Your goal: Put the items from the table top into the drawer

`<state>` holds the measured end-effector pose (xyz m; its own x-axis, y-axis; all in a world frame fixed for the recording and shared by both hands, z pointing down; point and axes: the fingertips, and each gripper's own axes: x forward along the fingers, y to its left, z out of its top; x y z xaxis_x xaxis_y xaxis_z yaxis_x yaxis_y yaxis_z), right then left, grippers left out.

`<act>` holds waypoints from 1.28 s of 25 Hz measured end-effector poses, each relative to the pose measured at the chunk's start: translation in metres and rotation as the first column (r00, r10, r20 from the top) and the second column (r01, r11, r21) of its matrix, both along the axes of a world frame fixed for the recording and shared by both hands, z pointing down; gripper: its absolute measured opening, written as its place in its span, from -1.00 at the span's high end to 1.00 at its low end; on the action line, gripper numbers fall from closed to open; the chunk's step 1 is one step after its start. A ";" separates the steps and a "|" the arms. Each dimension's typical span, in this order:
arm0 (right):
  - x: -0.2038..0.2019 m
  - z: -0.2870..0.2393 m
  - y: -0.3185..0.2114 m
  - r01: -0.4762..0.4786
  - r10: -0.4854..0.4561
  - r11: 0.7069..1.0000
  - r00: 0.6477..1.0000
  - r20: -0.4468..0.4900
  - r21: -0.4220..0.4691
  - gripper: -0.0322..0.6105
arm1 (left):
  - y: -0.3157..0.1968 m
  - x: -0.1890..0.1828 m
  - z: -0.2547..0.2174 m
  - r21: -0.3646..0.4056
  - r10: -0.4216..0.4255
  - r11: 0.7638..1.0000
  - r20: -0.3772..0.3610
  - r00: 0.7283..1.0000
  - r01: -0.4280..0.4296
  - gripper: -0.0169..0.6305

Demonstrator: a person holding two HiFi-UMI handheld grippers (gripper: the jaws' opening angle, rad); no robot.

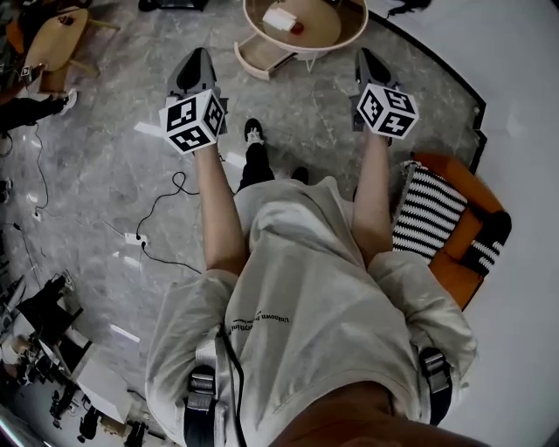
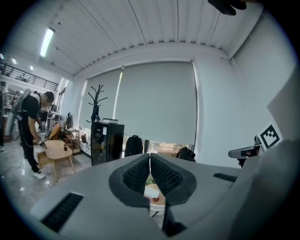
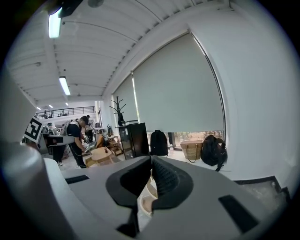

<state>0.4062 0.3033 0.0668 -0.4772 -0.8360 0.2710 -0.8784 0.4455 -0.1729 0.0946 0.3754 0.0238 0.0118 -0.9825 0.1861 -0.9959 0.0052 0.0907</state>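
Note:
A small round wooden table stands ahead of me at the top of the head view. On it lie a white box and a small red item. Its drawer is pulled open at the table's near left. My left gripper is held short of the drawer, shut and empty. My right gripper is held short of the table's right side, also shut and empty. Below the shut left gripper I see the white box. Under the shut right gripper the table's rim shows.
An orange chair with a striped cushion stands close on my right. A cable and a power strip lie on the floor to the left. Farther left are another wooden table, a person and a black cabinet.

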 end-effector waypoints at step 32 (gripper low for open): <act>-0.125 0.027 -0.165 -0.190 0.180 0.981 0.970 -0.165 -0.046 0.79 | -0.274 -0.070 0.042 -0.037 0.321 0.946 -0.020 0.947 -0.322 0.88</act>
